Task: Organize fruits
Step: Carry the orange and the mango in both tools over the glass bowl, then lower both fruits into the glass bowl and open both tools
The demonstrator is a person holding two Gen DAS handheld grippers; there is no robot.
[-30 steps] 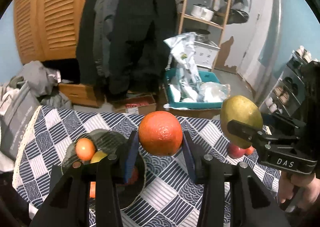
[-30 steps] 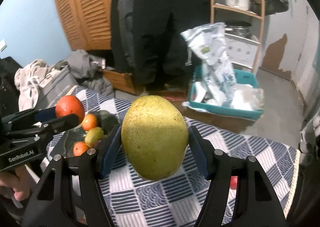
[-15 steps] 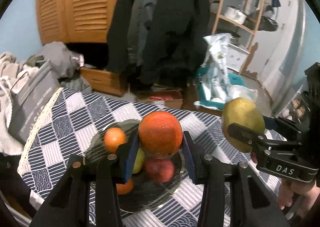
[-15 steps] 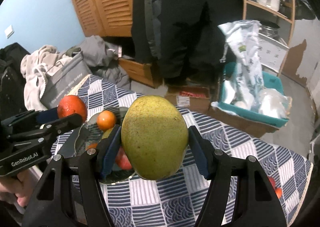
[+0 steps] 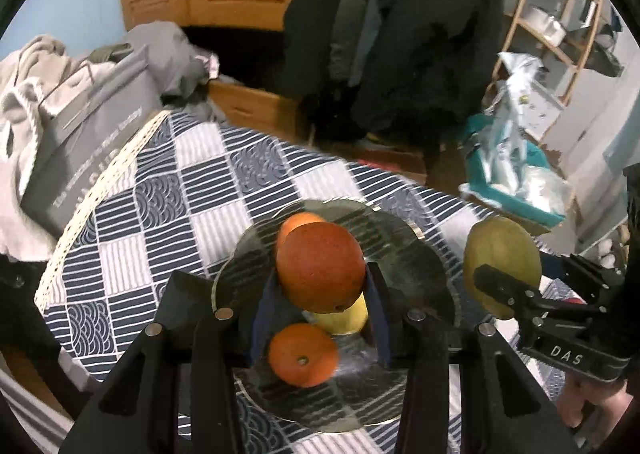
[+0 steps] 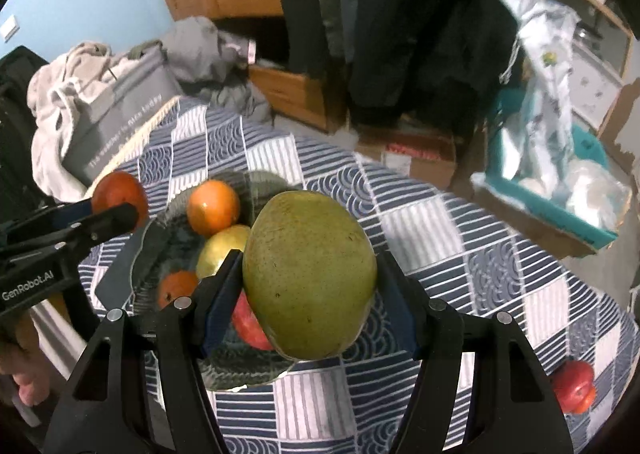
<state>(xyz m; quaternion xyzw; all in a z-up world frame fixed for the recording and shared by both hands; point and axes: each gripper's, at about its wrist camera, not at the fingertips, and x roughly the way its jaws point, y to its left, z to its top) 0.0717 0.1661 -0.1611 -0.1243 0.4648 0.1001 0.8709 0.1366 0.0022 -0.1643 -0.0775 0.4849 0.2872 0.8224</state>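
Observation:
My left gripper (image 5: 320,290) is shut on a large orange (image 5: 320,266), which hangs over a glass plate (image 5: 416,262) on the checked tablecloth. On the plate lie a small orange (image 5: 302,354), a yellow fruit (image 5: 348,318) and another orange (image 5: 298,220) behind the held one. My right gripper (image 6: 310,286) is shut on a big green mango (image 6: 310,274), held above the plate's right edge. In the right wrist view the plate (image 6: 160,238) also carries an orange (image 6: 213,207), a yellow fruit (image 6: 222,250), a small orange (image 6: 176,288) and a red fruit (image 6: 248,322).
A red fruit (image 6: 574,386) lies on the cloth (image 6: 440,230) at the right. The table's left edge (image 5: 100,182) borders a grey bag (image 5: 84,138) and piled clothes. Dark coats, a teal tray (image 6: 560,210) of bags and a shelf stand behind.
Both grippers have come down and swung left with their fruit, so the plate now sits right under them and looks larger. Neither grip has altered.

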